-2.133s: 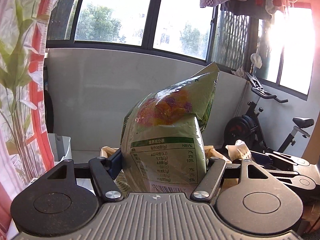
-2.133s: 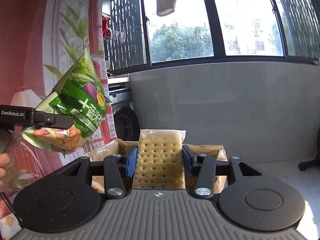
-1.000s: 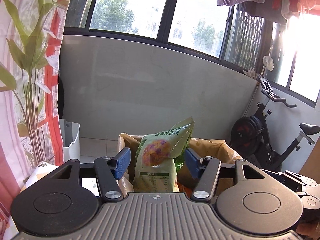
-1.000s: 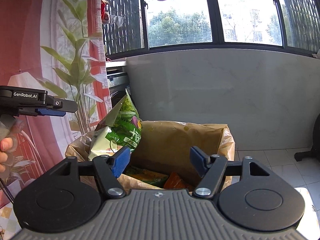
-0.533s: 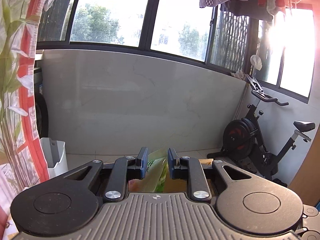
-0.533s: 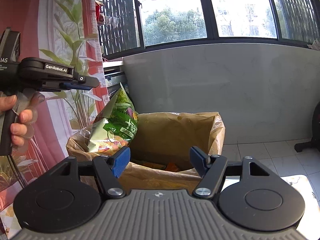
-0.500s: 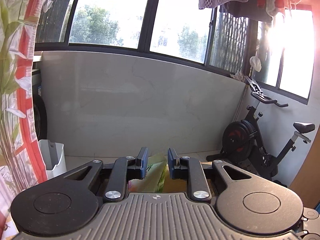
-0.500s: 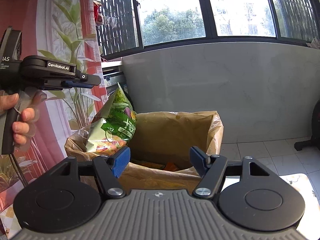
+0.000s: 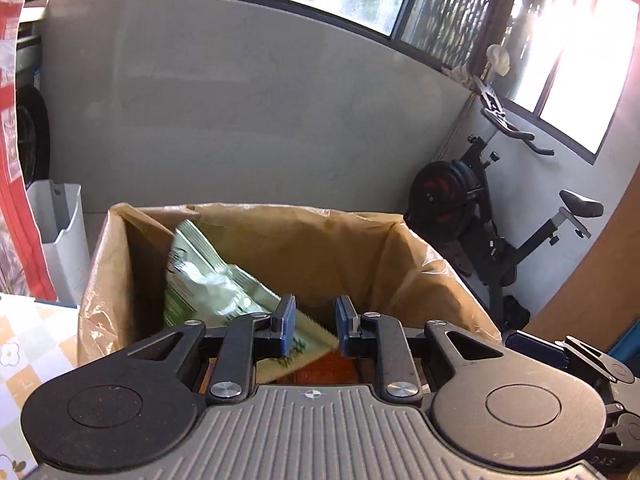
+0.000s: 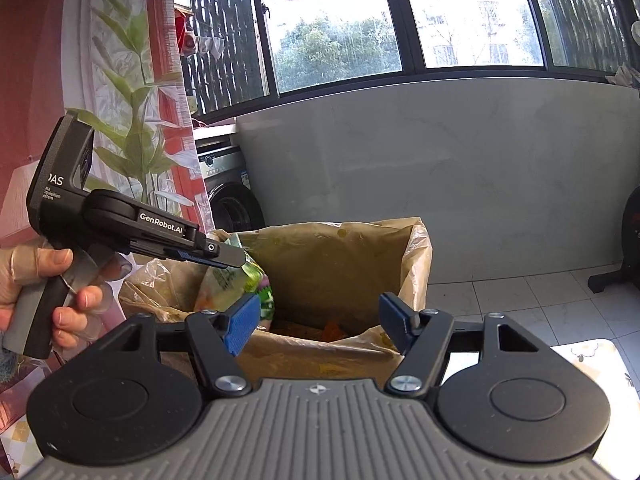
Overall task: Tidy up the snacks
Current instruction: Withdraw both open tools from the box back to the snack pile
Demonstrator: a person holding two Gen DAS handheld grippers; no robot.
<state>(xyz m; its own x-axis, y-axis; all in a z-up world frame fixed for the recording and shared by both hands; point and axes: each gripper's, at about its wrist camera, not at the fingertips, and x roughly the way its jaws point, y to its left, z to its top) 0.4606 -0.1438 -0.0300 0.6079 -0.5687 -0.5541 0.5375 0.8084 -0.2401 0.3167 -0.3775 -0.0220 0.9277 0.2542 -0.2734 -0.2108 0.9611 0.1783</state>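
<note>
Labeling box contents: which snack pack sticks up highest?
The pale green bag, leaning up against a wall of the box; the yellow pack and orange pack lie low at the bottom.

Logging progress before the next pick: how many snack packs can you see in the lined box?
2. A green bag leans at the left side of the lined box; an orange pack lies on the bottom. More may be hidden underneath.
</note>
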